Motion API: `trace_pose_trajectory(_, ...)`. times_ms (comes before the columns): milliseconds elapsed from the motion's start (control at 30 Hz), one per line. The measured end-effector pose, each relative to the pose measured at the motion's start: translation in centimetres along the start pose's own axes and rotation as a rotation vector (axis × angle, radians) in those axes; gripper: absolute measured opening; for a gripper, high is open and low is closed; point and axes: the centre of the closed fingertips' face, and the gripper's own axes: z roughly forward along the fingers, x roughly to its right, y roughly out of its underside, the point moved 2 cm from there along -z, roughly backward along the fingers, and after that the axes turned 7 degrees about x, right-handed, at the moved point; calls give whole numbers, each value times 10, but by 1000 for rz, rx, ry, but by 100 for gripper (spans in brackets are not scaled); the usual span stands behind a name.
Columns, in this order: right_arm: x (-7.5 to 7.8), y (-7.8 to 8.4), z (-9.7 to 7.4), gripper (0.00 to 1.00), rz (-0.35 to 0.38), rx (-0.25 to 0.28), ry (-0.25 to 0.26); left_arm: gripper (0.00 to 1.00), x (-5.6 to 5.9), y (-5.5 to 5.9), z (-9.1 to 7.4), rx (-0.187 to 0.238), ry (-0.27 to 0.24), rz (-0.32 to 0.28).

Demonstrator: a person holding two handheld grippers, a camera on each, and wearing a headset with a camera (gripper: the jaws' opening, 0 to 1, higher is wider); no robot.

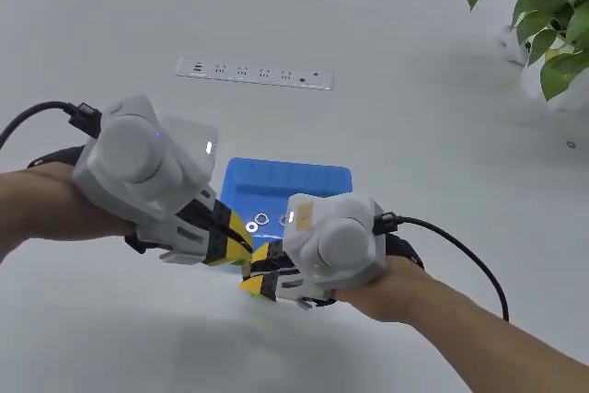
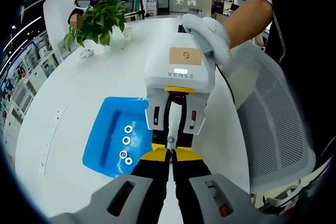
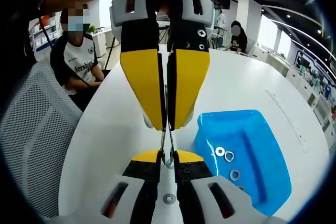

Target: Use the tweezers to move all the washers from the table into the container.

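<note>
**Beside the blue container, two grippers met on the tweezers**

At the near edge of the white table, two hand-held grippers faced each other nose to nose, their yellow-tipped jaws all but touching. The left gripper reached in from the left and the right gripper from the right. Between them ran the tweezers, a thin metal sliver bridging one pair of jaws to the other. The left gripper's jaws were drawn together to a hairline slit on one end of the tool. The right gripper's jaws were pinched in just as closely on the other end, leaving a narrow strip of table visible between them further back. Which gripper bore the tool's weight could not be told. A small loop at the tweezers' tip was too fine to make out.

Just beyond the meeting jaws sat the container, a shallow blue tray. Four washers lay in a loose line on its floor, toward its near side. One loose washer lay on the bare table under the right gripper's jaws, outside the tray and on its near side.

Farther back, well apart from the work, a white power strip lay flat on the table. A leafy plant stood at the far right corner. A grey mesh chair stood at the table's near edge, behind the right gripper.
</note>
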Motion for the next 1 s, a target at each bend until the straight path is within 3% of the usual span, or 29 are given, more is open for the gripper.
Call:
trace_pose_trajectory(433, -1, 0, 0, 10, 10, -6, -10, 6, 0, 0, 0, 0, 3, -1)
trace_pose_trajectory(1000, -2, -13, -11, 10, 2, 3, 5, 6, 5, -17, -9, 10, -8, 20)
